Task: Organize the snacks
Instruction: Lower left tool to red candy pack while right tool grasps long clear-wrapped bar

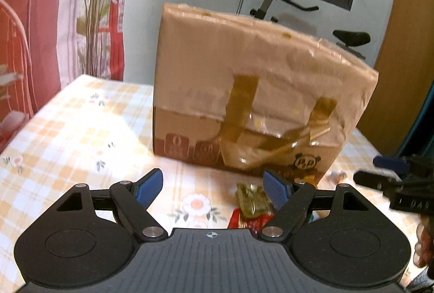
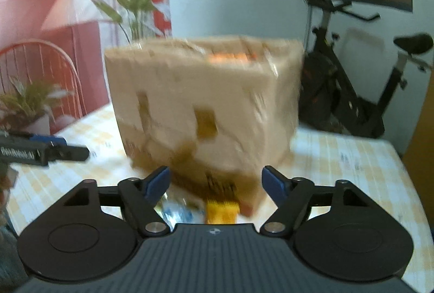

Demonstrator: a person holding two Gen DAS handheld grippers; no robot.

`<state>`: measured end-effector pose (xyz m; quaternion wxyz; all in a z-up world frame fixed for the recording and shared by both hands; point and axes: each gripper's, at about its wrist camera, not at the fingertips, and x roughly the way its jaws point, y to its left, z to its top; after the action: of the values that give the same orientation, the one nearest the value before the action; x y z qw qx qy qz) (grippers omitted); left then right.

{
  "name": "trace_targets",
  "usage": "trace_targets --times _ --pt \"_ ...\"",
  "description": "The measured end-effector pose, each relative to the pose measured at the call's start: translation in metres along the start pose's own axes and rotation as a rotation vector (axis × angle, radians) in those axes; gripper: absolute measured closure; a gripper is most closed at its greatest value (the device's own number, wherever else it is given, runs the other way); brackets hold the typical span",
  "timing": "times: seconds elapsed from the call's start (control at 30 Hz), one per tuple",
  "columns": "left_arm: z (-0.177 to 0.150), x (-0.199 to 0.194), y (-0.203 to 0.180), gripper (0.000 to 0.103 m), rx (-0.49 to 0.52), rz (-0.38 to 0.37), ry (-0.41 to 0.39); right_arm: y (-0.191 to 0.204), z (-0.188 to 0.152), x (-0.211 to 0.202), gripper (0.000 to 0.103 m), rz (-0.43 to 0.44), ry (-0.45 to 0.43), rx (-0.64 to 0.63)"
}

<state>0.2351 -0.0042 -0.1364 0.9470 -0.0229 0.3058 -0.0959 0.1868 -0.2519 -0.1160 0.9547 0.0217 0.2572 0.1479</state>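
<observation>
- Standing on the checked tablecloth [image 1: 67, 130] is a taped cardboard box [image 1: 257, 92], upright and filling the middle of both wrist views; brown tape strips cross its near face.
- Left gripper [image 1: 213, 185]: blue pads spread wide with nothing between them; a gold-green snack packet [image 1: 251, 200] lies on the cloth just before the box, near the right-hand pad; a red wrapper [image 1: 245, 221] lies beside it, partly hidden by the gripper body.
- Right gripper [image 2: 215, 183]: jaws apart, nothing pressed between the pads; a yellow snack packet [image 2: 221, 213] and a silvery-blue wrapper [image 2: 176, 211] lie on the cloth below it, close to the box's foot; this view is blurred.
- Behind the table: a leafy plant [image 1: 92, 2], a red-and-pink curtain [image 1: 32, 21], an exercise bike [image 2: 352, 81].
</observation>
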Motion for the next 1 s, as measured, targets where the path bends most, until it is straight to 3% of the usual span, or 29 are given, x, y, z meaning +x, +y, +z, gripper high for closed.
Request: trace_targets --times 0.23,0.5,0.6,0.83,1.0 --pt "-0.013 0.011 -0.003 0.021 0.006 -0.006 0.054 -0.010 -0.049 0.008 0.040 -0.024 0.116 0.010" --pt "-0.022 0.019 -0.005 0.021 0.007 -0.008 0.087 -0.015 -0.068 0.016 0.047 -0.018 0.189 0.064" --pt "-0.024 0.021 -0.005 0.021 0.003 -0.009 0.105 -0.014 -0.076 0.019 0.058 -0.012 0.219 0.076" --pt "-0.026 0.027 -0.009 0.021 0.015 -0.017 0.128 -0.013 -0.074 0.026 0.063 0.020 0.221 0.053" --pt "-0.028 0.029 -0.010 0.023 0.022 -0.024 0.130 -0.019 -0.074 0.037 0.064 0.019 0.175 0.042"
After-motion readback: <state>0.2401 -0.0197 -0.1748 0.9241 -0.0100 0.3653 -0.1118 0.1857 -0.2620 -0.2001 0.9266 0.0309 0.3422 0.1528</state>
